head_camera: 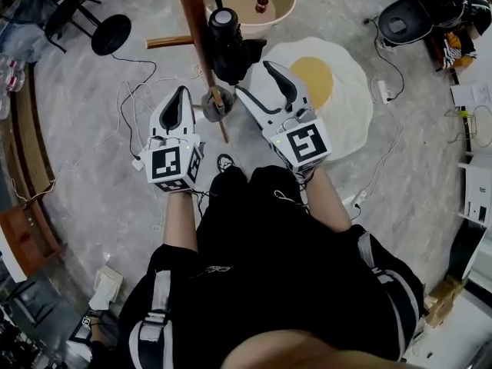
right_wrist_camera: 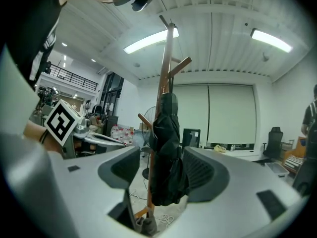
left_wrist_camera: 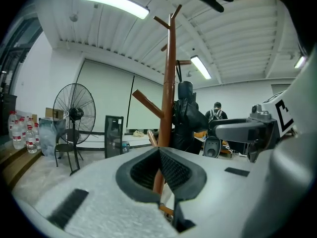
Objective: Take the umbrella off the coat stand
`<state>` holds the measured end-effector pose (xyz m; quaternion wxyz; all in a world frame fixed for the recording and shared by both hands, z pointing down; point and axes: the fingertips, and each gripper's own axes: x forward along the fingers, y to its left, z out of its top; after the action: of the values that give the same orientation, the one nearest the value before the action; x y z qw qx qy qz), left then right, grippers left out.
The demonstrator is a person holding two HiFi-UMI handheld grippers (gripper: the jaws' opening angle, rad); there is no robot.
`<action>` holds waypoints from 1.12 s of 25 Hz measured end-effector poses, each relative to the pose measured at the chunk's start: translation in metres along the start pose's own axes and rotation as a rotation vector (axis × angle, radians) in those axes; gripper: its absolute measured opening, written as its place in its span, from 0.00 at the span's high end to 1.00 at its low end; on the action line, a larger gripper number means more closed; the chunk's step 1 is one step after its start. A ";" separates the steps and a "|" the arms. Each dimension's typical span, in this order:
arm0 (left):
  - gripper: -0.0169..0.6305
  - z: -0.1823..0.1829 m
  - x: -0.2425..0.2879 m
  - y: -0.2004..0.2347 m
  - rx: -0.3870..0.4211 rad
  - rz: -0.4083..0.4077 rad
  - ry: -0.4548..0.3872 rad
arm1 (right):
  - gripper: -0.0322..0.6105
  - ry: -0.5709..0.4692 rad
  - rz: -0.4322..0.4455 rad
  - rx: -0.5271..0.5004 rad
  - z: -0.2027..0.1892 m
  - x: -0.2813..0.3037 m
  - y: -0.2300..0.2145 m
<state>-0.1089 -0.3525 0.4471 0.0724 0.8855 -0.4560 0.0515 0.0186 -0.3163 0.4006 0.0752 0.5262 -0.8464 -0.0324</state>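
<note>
Umbrella (head_camera: 228,52) first, from the head view: it is a black, folded bundle hanging against the brown pole of the coat stand (head_camera: 196,29), with a round black cap at its top end. Your right gripper (head_camera: 257,79) reaches in at its side and your left gripper (head_camera: 181,92) sits just beside the pole. The stand looks slim, so a sideways pull, rather than a lift, could drag or tip it.

In the left gripper view, your left gripper (left_wrist_camera: 159,152) has its pads pressed together at the tips with nothing between them; the pole only shows behind. It is not bracing the stand, so nothing would stop the stand following the umbrella if the umbrella catches.

In the right gripper view, your right gripper (right_wrist_camera: 162,152) has its jaws spread, one on each side of the umbrella (right_wrist_camera: 167,133), not yet clamped on it. The fabric hangs in loose, crumpled folds and bulges toward the lower end. If you close on cloth alone, it may slide or unfurl instead of lifting. The pole runs close behind the bundle, so a deep reach risks pinching wood too. How the umbrella hangs from the stand is hidden, so it may snag on a peg (right_wrist_camera: 181,64).
</note>
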 end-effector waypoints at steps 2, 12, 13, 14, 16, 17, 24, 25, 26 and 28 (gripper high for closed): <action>0.98 -0.003 0.004 0.003 -0.007 0.006 0.007 | 0.50 0.003 0.012 0.002 -0.001 0.006 -0.002; 0.98 -0.004 0.014 0.020 -0.053 0.146 -0.009 | 0.38 -0.018 0.189 -0.017 0.006 0.048 -0.012; 0.98 -0.005 0.013 0.021 -0.059 0.159 -0.010 | 0.37 -0.017 0.208 -0.016 0.006 0.052 -0.013; 0.98 -0.006 0.013 0.021 -0.065 0.171 -0.011 | 0.37 -0.015 0.228 -0.016 0.005 0.056 -0.013; 0.98 -0.008 0.013 0.024 -0.076 0.202 -0.013 | 0.36 -0.010 0.268 -0.024 0.004 0.066 -0.012; 0.98 -0.009 0.012 0.025 -0.080 0.219 -0.013 | 0.35 -0.006 0.288 -0.030 0.003 0.070 -0.011; 0.98 -0.016 0.001 0.029 -0.112 0.314 -0.014 | 0.35 0.050 0.399 -0.059 -0.009 0.091 0.007; 0.98 -0.018 -0.001 0.029 -0.115 0.325 -0.011 | 0.34 0.053 0.403 -0.068 -0.011 0.093 0.010; 0.98 -0.020 -0.004 0.029 -0.116 0.334 -0.008 | 0.34 0.051 0.402 -0.082 -0.012 0.094 0.012; 0.98 -0.021 -0.006 0.028 -0.117 0.344 -0.006 | 0.35 0.038 0.392 -0.123 -0.011 0.095 0.013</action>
<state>-0.1362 -0.3600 0.4690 0.1126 0.7888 -0.6033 0.0340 -0.0328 -0.3957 0.4220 0.1281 0.3464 -0.9275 -0.0587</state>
